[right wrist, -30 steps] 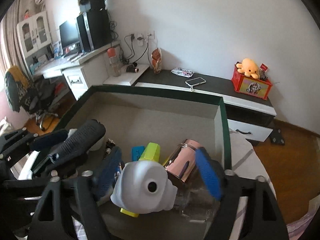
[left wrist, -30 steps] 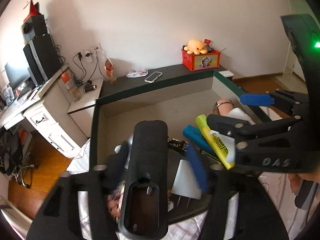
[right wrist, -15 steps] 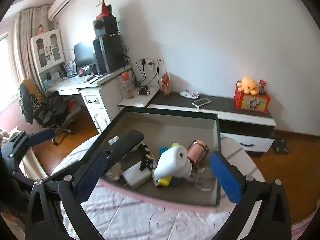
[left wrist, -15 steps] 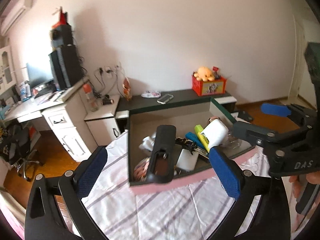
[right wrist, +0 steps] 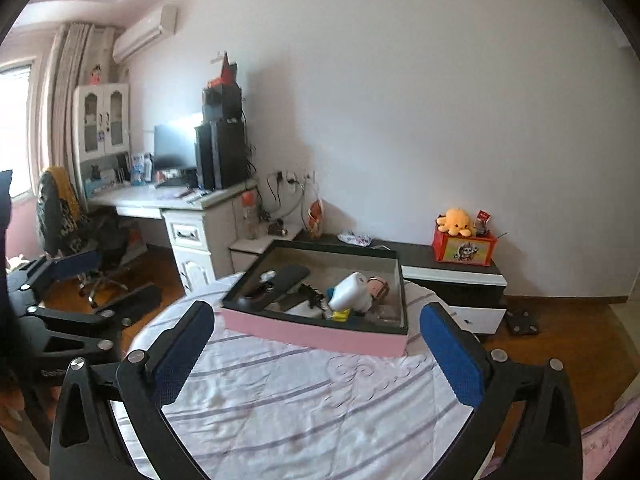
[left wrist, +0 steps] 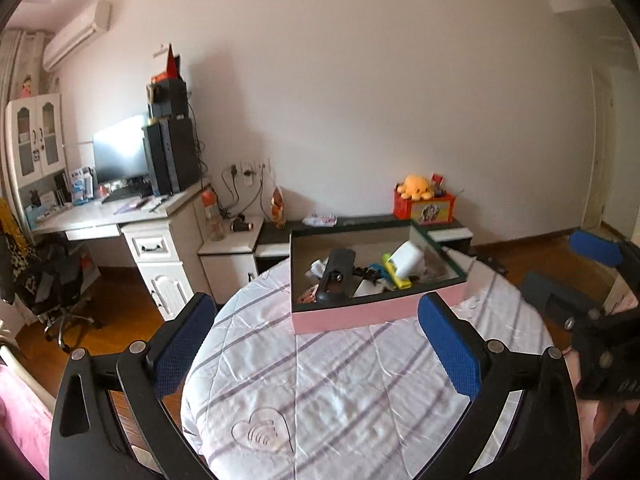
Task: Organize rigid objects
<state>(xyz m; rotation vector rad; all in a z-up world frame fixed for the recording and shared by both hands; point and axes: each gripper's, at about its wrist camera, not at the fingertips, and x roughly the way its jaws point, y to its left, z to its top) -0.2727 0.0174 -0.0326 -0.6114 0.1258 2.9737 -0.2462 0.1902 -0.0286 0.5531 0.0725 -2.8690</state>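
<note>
A pink box with a dark green rim stands on the striped bed cover; it also shows in the right wrist view. Inside lie a black handle, a white bottle, a yellow marker and other small items. The handle and bottle show in the right wrist view too. My left gripper is open and empty, well back from the box. My right gripper is open and empty, also held back from the box.
The round bed has a white quilt with purple stripes. A white desk with a monitor and speakers stands at the left, with an office chair. A low dark cabinet with a red box and orange plush stands behind.
Both grippers let go of the black handle and the white bottle, opened wide and pulled back and up from the box. The objects now lie in the box.
</note>
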